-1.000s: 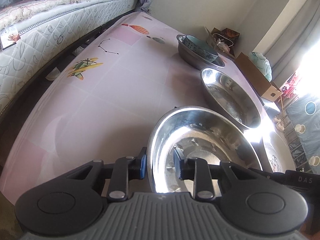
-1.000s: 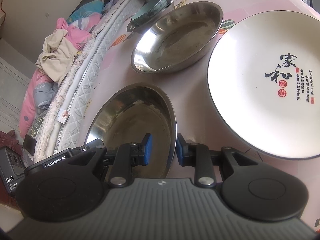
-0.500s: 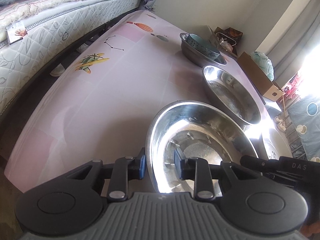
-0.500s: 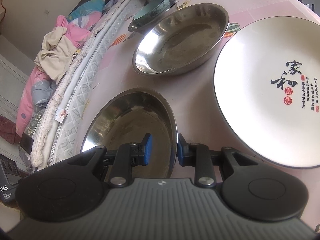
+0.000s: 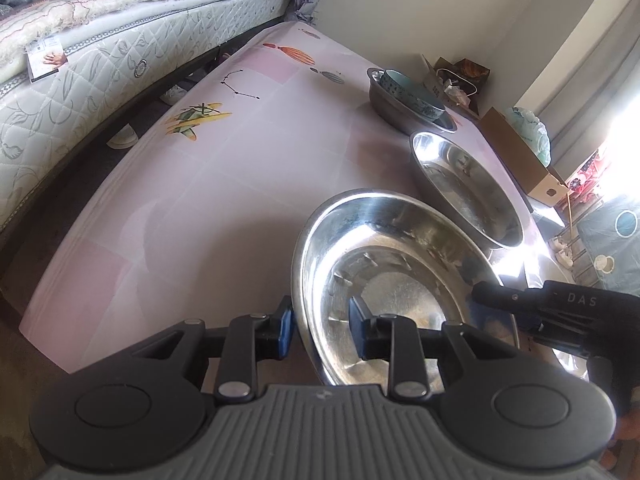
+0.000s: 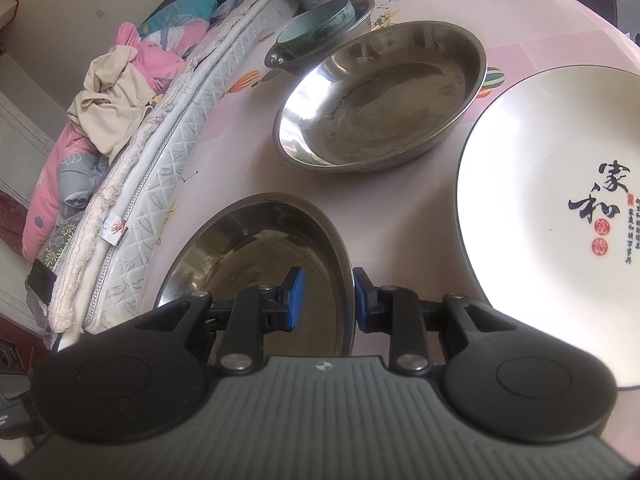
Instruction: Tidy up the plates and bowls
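Observation:
A shiny steel basin (image 5: 392,248) is held between both grippers just above the pink table (image 5: 240,200). My left gripper (image 5: 322,330) is shut on its left rim, one blue pad outside and one inside. At the opposite rim of this basin (image 6: 260,248) my right gripper (image 6: 326,300) is shut in the same way; its black body (image 5: 560,308) shows in the left wrist view. Behind lies a second steel basin (image 6: 380,96). Further back, a teal bowl (image 6: 320,26) sits inside a small steel bowl (image 6: 360,12). A white plate (image 6: 540,160) with black characters lies to the right.
A mattress (image 5: 100,80) with heaped bedding (image 6: 112,80) runs along the table's far side. A cardboard box (image 5: 516,152) and bags stand on the floor past the table's end. The table's left half (image 5: 220,140) carries only printed pictures.
The basin keeps its place between both pairs of pads while the table and the other dishes shift slightly in both views. The grips look unchanged.

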`<move>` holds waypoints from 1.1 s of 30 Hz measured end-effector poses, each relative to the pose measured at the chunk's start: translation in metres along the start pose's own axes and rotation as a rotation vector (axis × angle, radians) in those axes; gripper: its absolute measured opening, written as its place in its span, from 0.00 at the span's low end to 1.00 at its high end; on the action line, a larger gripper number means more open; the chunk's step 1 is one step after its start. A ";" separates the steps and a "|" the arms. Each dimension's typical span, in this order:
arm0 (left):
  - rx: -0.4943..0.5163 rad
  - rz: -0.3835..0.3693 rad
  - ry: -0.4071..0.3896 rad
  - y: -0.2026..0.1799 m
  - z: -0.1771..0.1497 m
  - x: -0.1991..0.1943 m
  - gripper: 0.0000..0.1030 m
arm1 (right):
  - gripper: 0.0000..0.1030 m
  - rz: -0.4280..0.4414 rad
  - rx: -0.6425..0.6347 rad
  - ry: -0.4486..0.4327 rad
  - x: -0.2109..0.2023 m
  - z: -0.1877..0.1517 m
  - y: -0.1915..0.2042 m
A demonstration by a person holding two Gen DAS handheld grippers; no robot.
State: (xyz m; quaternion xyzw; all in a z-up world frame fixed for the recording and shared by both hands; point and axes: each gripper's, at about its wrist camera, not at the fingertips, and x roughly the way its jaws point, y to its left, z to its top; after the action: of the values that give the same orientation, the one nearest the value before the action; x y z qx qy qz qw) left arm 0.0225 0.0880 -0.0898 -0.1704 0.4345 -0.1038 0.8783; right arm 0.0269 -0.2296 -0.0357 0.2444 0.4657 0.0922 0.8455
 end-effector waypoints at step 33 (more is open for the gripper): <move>0.043 0.044 -0.012 -0.007 0.015 0.015 0.29 | 0.26 0.022 0.033 0.019 -0.016 -0.021 -0.009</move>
State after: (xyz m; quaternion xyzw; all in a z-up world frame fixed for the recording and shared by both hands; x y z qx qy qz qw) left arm 0.0432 0.0794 -0.0896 -0.1426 0.4303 -0.0928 0.8865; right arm 0.0001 -0.2371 -0.0378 0.2624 0.4722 0.0961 0.8360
